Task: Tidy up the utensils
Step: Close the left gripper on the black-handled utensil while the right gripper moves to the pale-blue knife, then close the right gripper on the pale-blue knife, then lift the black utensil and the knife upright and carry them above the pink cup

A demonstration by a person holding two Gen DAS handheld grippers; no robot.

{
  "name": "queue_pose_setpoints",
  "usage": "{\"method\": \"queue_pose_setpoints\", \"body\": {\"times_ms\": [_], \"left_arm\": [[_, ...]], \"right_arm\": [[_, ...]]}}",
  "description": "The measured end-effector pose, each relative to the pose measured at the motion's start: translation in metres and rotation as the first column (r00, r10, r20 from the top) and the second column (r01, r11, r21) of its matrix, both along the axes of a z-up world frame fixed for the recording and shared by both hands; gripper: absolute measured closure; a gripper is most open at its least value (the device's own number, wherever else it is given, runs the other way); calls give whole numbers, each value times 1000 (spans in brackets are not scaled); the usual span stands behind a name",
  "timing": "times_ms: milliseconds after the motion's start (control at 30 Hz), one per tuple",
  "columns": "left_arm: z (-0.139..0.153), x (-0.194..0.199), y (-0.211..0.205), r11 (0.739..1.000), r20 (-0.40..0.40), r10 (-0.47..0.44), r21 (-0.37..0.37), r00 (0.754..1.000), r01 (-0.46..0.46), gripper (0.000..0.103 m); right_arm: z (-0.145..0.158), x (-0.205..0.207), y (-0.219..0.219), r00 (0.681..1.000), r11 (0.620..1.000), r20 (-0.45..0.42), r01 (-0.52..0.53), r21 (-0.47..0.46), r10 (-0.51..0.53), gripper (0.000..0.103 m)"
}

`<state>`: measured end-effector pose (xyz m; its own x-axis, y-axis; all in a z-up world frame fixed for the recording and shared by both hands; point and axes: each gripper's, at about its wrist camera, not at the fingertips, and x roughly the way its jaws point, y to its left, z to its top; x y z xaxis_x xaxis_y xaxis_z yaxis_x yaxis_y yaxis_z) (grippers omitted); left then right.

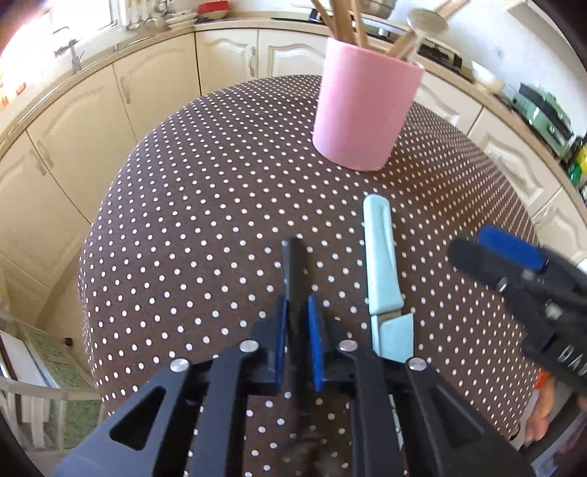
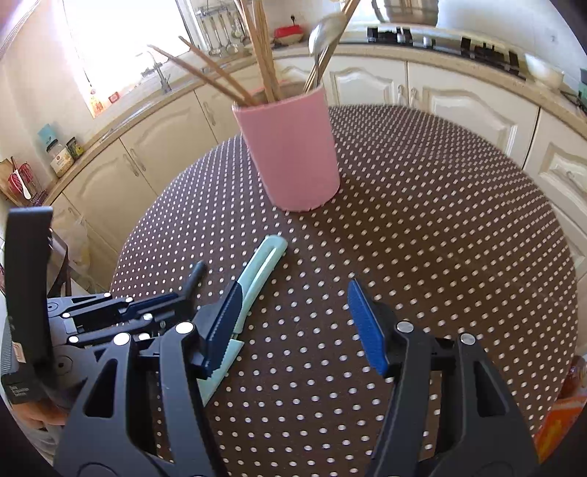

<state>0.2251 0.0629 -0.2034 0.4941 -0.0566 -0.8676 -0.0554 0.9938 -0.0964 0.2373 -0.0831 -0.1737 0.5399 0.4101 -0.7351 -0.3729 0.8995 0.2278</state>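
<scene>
A pink utensil cup (image 1: 363,110) (image 2: 293,146) stands on the polka-dot table (image 1: 220,205) and holds wooden chopsticks (image 2: 264,51) and a metal spoon (image 2: 323,33). My left gripper (image 1: 298,312) is shut on a black utensil handle (image 1: 293,264) that points toward the cup; its tip shows in the right wrist view (image 2: 196,273). A light blue knife (image 1: 381,271) (image 2: 256,271) lies on the table just right of it. My right gripper (image 2: 293,312) is open and empty above the table, its left finger over the knife.
Cream kitchen cabinets (image 1: 154,84) and a countertop curve around the table's far side. A stove (image 2: 440,40) and a white bowl (image 2: 543,73) are on the counter at the right. The table's edge drops off at left (image 1: 88,257).
</scene>
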Motion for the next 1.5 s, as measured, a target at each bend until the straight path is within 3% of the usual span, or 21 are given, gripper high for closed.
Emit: {"method": "queue_pose_setpoints", "body": {"times_ms": [200,467,500,567,633,767,1100,1333,1500], "left_arm": [[9,-3,15,998,70,47,-49,996,-44,92],[28,-12,39,990,167,124,-94,978,-109,92],[29,-13,40,989,177,127,-98,976,-111,92],[31,-16,44,987,195,135,-111,971,-115,92],[32,-16,45,985,216,138,-130,967,-112,92],[38,-19,47,983,281,139,-157,949,-97,92],[61,-29,28,981,451,101,-191,887,-15,92],[80,-27,3,978,582,59,-197,811,71,92],[97,-18,-21,981,677,31,-163,736,108,92]], "right_arm": [[-12,12,24,994,999,-100,-41,3,41,43],[-18,25,66,986,986,-147,-95,-140,75,44],[-18,24,71,986,982,-143,-105,-158,82,46],[-19,23,80,990,965,-105,-114,-236,92,66],[-19,23,84,990,959,-92,-128,-254,108,69],[-16,27,72,987,969,-97,-146,-200,129,82],[13,-1,0,991,991,43,-129,-24,130,82],[46,-24,-41,979,986,182,-118,115,96,82],[67,-15,-64,967,975,249,-105,196,54,82]]}}
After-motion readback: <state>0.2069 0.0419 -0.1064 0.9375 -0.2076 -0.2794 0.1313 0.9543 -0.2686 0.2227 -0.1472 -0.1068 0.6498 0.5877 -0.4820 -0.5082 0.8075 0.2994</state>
